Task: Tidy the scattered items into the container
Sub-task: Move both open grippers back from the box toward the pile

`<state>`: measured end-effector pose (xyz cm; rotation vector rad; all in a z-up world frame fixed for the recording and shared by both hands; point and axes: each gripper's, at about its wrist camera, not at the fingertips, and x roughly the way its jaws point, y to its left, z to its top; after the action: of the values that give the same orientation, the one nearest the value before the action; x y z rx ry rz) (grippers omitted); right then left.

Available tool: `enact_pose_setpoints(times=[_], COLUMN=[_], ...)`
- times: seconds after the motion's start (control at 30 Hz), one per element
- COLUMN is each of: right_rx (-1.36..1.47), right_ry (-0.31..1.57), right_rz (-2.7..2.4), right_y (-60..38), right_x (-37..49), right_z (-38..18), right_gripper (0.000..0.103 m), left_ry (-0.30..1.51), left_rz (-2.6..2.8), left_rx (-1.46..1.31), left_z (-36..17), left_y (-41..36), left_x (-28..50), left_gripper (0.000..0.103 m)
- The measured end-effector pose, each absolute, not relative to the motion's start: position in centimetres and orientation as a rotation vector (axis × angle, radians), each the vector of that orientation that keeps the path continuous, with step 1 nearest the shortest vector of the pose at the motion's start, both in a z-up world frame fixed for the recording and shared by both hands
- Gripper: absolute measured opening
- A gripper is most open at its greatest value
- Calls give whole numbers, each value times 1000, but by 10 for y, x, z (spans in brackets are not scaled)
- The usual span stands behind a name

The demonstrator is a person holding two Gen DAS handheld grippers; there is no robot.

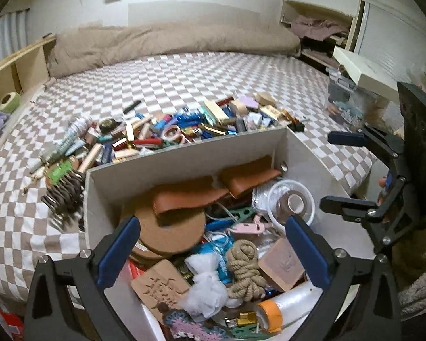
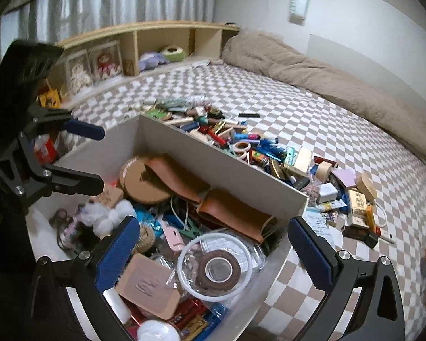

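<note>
Both tools, left tool and right tool, gape empty over the stiff grey cardboard box.

Left gripper jaws spread wide, empty, angled down; right gripper likewise.

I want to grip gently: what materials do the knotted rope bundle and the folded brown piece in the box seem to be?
Rope bundle: probably jute or hemp, matte beige with coarse twisted strands. Folded brown piece: likely leather or imitation, smooth, slight sheen.
</note>
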<state>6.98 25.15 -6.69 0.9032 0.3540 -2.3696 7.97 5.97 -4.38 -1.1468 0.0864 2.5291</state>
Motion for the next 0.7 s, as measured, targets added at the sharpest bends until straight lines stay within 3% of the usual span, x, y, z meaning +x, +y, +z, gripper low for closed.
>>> enact_pose_setpoints(times=[0.7], right_rx=[690], right_ry=[59], right_rz=[-2629], right_y=[277], right_x=[87], right_z=[-27], right_gripper=[103], left_ry=[-44], left_rz=[2799], left_rx=[-901], left_z=[-8], left_y=[-3], left_x=[98], left_gripper=[103])
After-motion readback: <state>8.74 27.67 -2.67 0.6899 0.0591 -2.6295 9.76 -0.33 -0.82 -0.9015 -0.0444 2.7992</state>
